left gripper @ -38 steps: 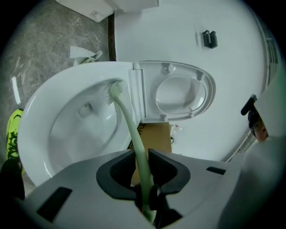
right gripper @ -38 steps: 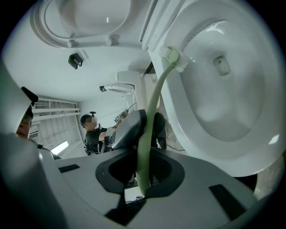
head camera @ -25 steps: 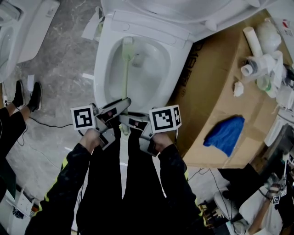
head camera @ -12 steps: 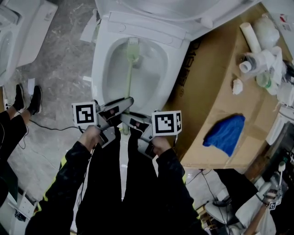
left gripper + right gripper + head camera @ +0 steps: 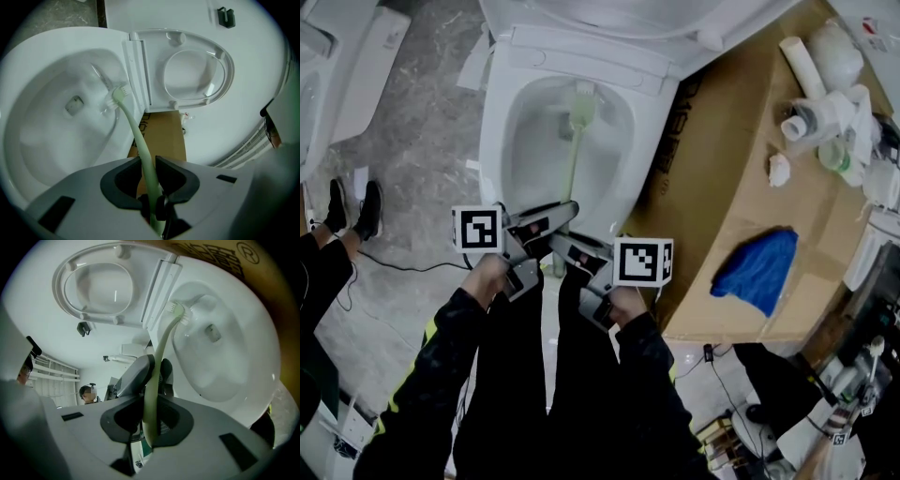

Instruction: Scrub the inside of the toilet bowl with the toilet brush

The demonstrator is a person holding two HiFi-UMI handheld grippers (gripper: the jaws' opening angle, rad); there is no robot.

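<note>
As we clamp the left gripper [image 5: 551,217] on the pale green handle of the toilet brush [image 5: 573,155], the right gripper [image 5: 570,250] pinches the same handle nearer its end; both forearms angle inward over our legs; the bristles touch the back wall of the toilet bowl [image 5: 494,141].

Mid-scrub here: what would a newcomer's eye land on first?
The white toilet bowl fills the top centre of the head view, with the pale green toilet brush reaching to its rear wall. The left claw and right claw are both shut on its handle. A blue cloth lies on cardboard at right.
</note>
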